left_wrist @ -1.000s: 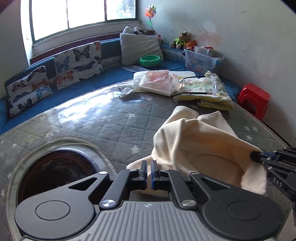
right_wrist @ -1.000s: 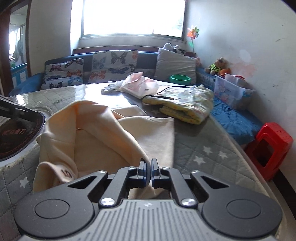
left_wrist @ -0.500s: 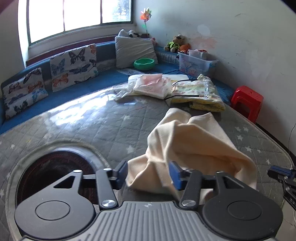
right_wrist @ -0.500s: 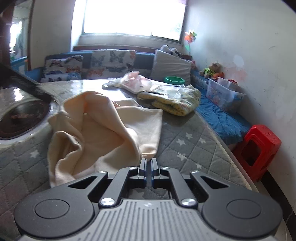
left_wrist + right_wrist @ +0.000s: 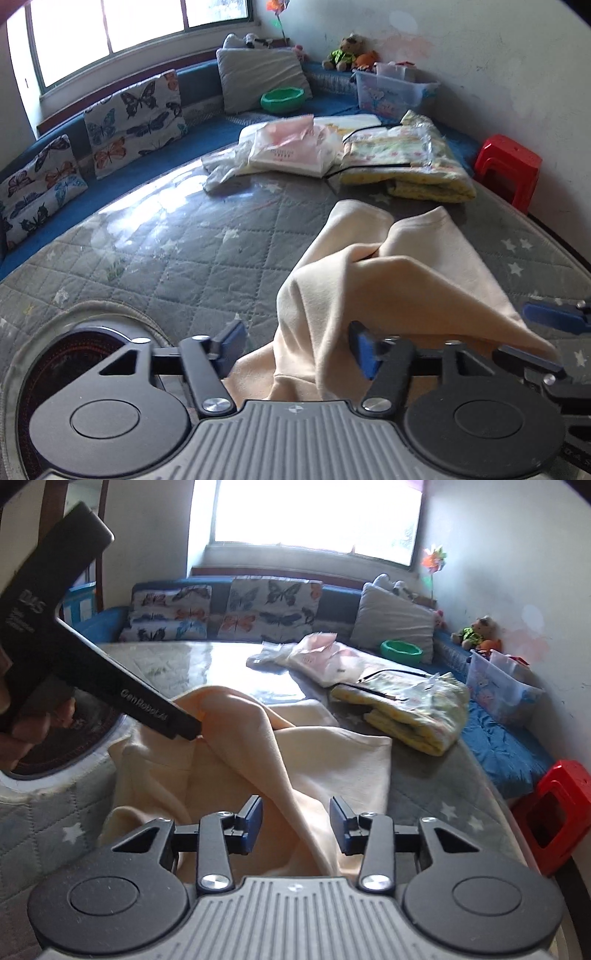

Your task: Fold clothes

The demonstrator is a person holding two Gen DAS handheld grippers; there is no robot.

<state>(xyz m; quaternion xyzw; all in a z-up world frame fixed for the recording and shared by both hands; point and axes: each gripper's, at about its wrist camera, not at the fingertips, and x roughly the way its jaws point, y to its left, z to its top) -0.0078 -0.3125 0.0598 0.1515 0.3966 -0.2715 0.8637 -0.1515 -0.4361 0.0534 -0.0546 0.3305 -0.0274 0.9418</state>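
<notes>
beyond the cream garment (image 5: 388,273), bagged yellow bedding (image 5: 402,166) and red stool (image 5: 508,166)

Daylight from the blown-out window (image 5: 314,517) glares off the tabletop (image 5: 147,206); fisheye edges bend, perhaps slightly blurred.

A lived-in room of a home: a blue window bench (image 5: 207,122) runs under a bright window (image 5: 314,513), lined with butterfly cushions (image 5: 136,118) and a grey pillow (image 5: 258,77). A teddy bear (image 5: 345,53), a pinwheel (image 5: 434,559), a plastic toy box (image 5: 391,90) and a red stool (image 5: 508,168) stand around a quilted table (image 5: 166,258)
</notes>
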